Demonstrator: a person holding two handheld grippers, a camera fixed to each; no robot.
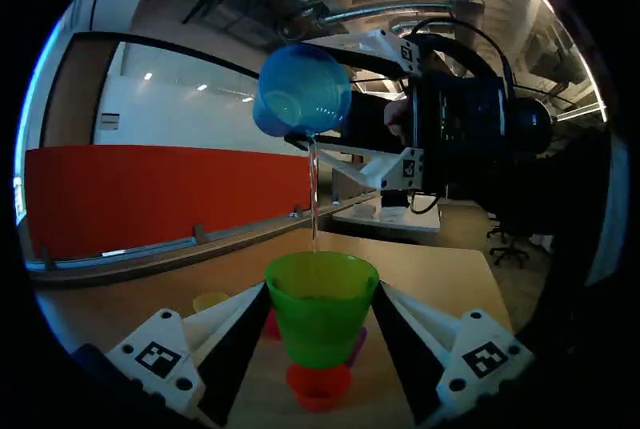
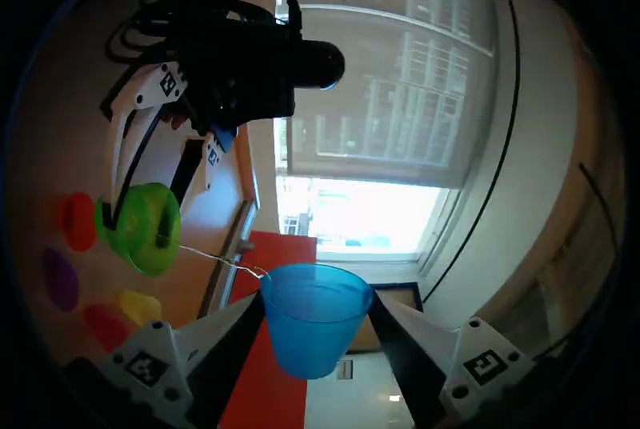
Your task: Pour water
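My left gripper (image 1: 320, 309) is shut on a green cup (image 1: 322, 305), held upright above the wooden table (image 1: 432, 269). Above it my right gripper (image 1: 364, 109) holds a blue cup (image 1: 302, 91) tipped on its side, and a thin stream of water (image 1: 313, 189) falls from its rim into the green cup. In the right gripper view, my right gripper (image 2: 316, 325) is shut on the blue cup (image 2: 314, 317); the water stream (image 2: 220, 257) arcs to the green cup (image 2: 146, 226), which the left gripper (image 2: 152, 181) grips.
Under the green cup stand other small cups: orange (image 1: 318, 387), yellow (image 1: 210, 300), purple (image 1: 358, 342). The right gripper view shows them as orange (image 2: 78, 221), purple (image 2: 60, 278), yellow (image 2: 140, 306) and red (image 2: 106, 325). A red partition (image 1: 160, 197) runs behind the table.
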